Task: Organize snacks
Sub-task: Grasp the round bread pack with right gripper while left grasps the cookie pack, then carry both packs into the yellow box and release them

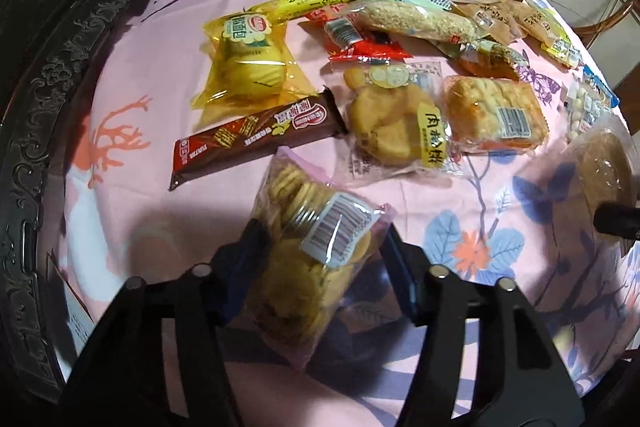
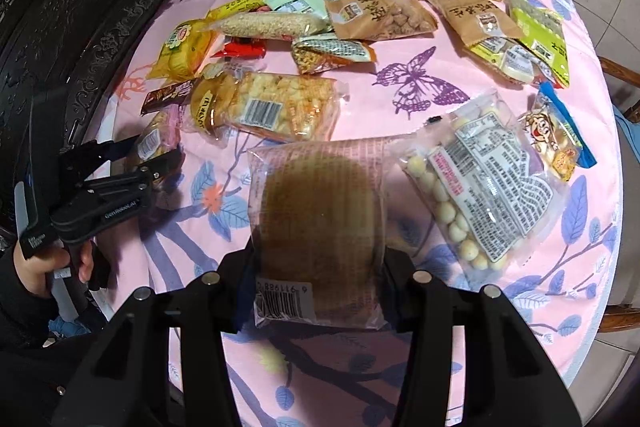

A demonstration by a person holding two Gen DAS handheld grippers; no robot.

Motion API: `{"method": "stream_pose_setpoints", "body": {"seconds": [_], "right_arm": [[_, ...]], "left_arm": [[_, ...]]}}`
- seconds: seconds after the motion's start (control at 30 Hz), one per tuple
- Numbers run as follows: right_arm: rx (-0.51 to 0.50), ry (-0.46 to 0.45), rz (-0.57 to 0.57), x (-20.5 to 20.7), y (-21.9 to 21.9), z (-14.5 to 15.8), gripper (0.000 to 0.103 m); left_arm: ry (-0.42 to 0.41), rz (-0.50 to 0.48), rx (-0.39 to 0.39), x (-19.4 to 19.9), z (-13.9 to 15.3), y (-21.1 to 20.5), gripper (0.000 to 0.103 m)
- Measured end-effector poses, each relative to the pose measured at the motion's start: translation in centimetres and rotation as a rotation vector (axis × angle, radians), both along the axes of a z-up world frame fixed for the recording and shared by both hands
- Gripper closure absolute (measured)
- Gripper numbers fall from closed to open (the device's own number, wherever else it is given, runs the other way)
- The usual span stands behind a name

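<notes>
Both views are dim at the rim and bright in the middle, with strong fisheye bending that curves the pink tablecloth (image 1: 132, 75) and darkens the corners. Light falls from above and behind, so each gripper throws a broad soft shadow on the cloth just below and beside its jaws. Glare streaks the clear wrappers ahead of the jaws. The black fingers (image 2: 240, 291) nearest the lens are soft and slightly blurred.
</notes>
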State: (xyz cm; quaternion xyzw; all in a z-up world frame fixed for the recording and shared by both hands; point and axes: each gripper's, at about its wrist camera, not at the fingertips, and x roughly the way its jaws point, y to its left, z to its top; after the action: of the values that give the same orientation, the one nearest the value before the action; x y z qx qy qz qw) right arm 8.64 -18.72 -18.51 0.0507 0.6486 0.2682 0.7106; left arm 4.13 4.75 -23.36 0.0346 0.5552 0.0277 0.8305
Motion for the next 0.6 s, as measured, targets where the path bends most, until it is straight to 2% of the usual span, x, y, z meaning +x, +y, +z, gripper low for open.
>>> {"method": "stream_pose_setpoints", "body": {"seconds": [0.03,0.13,0.27,0.4,0.6], "right_arm": [[0.001,0.0,0.002,0.0,0.1,0.0,0.052],[0.006,-0.006,-0.001,-0.1,0.3,0.1,0.052],[0.005,-0.025,-0.02,0.2,0.2,0.5,0.052],[0.0,-0.06,-0.058,0.6,-0.5,1.6,0.052],[-0.035,-0.141,-0.132,2.1,-1.6,4.1,0.052]], "left_arm": [[-0.004,0.009,-0.015,-0.2,0.1,0.0,0.054],[-0.017,0.018,-0.07,-0.8,0.7,-0.3,0.06],[-0.029,0.005,-0.116,-0.9,1.7,-1.3,0.061],[-0.063,-0.029,-0.155,-0.5,4.2,-2.9,0.062],[-0.095,-0.049,-0.166,1.6,6.8,-5.2,0.062]]}}
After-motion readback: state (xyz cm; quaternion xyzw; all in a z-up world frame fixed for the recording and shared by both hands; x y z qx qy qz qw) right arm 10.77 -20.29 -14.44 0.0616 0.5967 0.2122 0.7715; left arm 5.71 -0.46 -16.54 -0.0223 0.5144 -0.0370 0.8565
